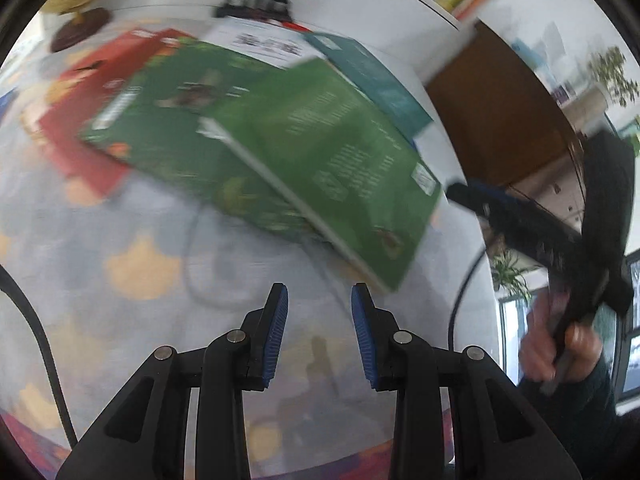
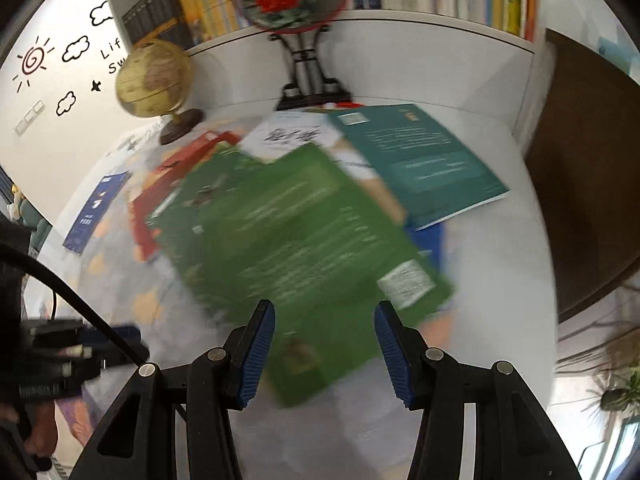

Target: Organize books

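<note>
Books strewn in overlapping heap on pale patterned table [image 1: 132,264]: green book [image 1: 320,168] on top, second green book [image 1: 160,120] under it, red book [image 1: 80,112] beneath at left, teal book [image 2: 420,160] toward shelf, white book [image 2: 292,136] behind. Left gripper [image 1: 319,332] above table, jaws spread, nothing between. Right gripper [image 2: 325,354] over green book's near edge, jaws spread, pads clear of cover. Globe [image 2: 154,80] near wall
</note>
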A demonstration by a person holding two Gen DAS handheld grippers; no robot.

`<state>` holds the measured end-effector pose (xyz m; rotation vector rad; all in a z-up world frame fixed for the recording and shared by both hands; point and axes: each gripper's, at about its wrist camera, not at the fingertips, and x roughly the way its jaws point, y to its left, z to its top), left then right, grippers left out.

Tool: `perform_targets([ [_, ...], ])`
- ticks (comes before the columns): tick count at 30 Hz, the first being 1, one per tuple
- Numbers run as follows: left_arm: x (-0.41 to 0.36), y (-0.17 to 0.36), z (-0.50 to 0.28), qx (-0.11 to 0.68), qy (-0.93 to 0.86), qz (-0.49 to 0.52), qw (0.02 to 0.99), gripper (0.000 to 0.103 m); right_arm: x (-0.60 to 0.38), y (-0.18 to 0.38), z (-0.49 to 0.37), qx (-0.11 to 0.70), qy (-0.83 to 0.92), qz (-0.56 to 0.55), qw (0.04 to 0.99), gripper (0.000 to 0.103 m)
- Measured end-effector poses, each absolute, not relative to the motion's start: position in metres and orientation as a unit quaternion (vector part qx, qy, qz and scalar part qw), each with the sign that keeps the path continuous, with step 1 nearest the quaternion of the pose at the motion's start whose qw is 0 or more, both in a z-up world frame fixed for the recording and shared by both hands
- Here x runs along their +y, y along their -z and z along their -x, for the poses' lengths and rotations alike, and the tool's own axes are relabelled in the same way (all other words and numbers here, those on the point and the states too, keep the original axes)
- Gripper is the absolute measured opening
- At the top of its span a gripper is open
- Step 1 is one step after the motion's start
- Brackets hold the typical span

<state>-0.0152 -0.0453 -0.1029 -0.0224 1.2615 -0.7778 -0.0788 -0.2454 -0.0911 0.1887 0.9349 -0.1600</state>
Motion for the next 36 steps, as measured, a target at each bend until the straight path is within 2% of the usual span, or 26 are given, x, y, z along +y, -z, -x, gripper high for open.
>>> perform_targets([
  [5, -0.085, 0.102, 0.017, 0.569, 0.363, 0.006, 0.737, 0.03, -0.305, 0.093, 0.061, 0.443, 0.052, -0.14, 0.884, 0.05],
  [12, -0.104, 0.125, 0.002, 0.592, 0.323, 0.011, 0.738, 0.03, -0.333, 0.12, 0.01, 0.471, -0.002, -0.198, 0.86, 0.05],
  [18, -0.106, 0.141, 0.0, 0.608, 0.301, 0.026, 0.734, 0.03, -0.332, 0.143, -0.011, 0.505, -0.031, -0.192, 0.841, 0.05],
  [27, -0.096, 0.15, 0.0, 0.617, 0.285, 0.03, 0.733, 0.03, -0.316, 0.145, 0.01, 0.539, -0.091, -0.124, 0.828, 0.052],
  [32, -0.096, 0.153, 0.002, 0.622, 0.286, 0.029, 0.728, 0.03, -0.321, 0.147, 0.019, 0.528, -0.093, -0.138, 0.833, 0.052],
  [36, -0.104, 0.152, 0.005, 0.614, 0.279, 0.001, 0.738, 0.033, -0.316, 0.148, 0.015, 0.516, -0.087, -0.151, 0.838, 0.06],
])
